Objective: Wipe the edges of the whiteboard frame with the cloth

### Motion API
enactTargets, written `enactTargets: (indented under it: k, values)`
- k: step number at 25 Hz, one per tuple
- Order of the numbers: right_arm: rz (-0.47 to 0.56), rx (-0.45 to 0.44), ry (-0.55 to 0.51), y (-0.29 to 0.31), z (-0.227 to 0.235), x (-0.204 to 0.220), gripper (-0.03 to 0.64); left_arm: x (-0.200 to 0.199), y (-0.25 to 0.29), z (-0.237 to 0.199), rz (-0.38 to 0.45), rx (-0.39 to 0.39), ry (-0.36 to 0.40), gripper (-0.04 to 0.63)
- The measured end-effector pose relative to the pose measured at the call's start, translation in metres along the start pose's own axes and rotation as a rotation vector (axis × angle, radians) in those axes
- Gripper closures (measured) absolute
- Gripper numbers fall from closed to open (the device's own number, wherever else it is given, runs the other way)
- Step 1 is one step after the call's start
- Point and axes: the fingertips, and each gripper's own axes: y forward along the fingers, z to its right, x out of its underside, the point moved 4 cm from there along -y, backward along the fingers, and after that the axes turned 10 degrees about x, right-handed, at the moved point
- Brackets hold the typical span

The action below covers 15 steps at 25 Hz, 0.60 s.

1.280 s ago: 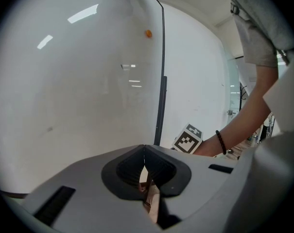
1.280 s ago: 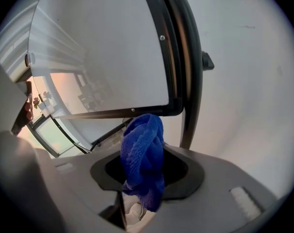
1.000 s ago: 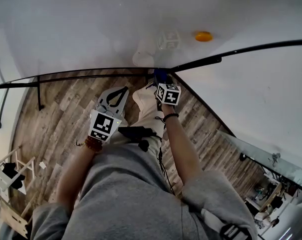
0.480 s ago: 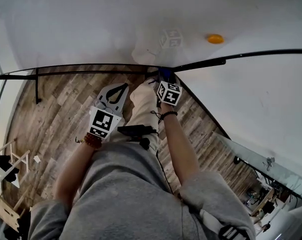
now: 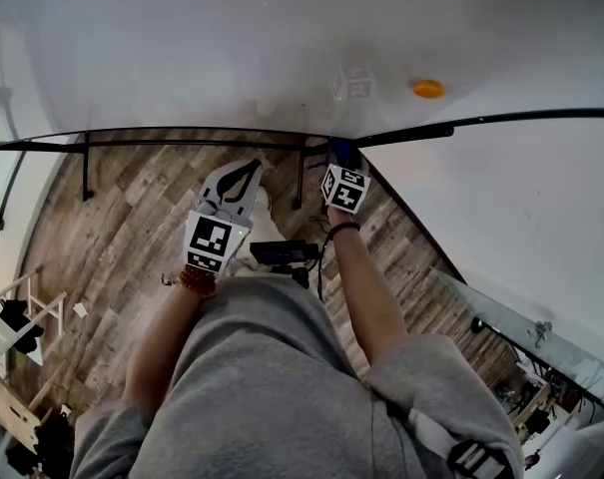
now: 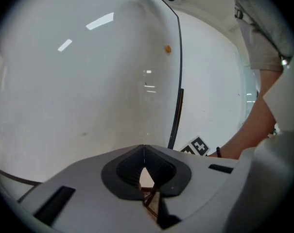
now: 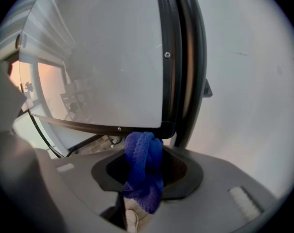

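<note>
The whiteboard [image 5: 282,38] fills the top of the head view, and its black frame [image 5: 182,142] runs along the bottom edge to a corner. My right gripper [image 5: 339,154] is shut on a blue cloth [image 7: 144,169]. It presses the cloth against the frame's lower corner [image 7: 167,129]. The black frame edge [image 7: 173,57] rises from that corner in the right gripper view. My left gripper [image 5: 240,175] hangs left of it, shut and holding nothing, pointing at the board [image 6: 88,72]. The frame [image 6: 177,81] shows as a dark vertical line in the left gripper view.
An orange magnet [image 5: 428,89] sticks to the board near the right. A black stand leg [image 5: 84,168] drops to the wooden floor [image 5: 112,228]. A white wall [image 5: 521,218] runs along the right. White wooden racks [image 5: 12,337] stand at the far left.
Both grippers have shifted a little to the right along the bottom frame. The cloth has reached the corner. The left gripper has risen slightly.
</note>
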Motion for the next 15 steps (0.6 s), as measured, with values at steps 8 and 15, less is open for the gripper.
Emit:
enactTargets:
  k: [8, 15]
  values:
    - [0.012, -0.029, 0.020, 0.001, -0.007, -0.001, 0.462, 0.016, 0.005, -0.006, -0.099, -0.020, -0.025, 0.584]
    - [0.017, -0.076, 0.061, 0.008, -0.008, -0.004, 0.468, 0.000, 0.017, -0.004, -0.134, -0.025, 0.001, 0.584]
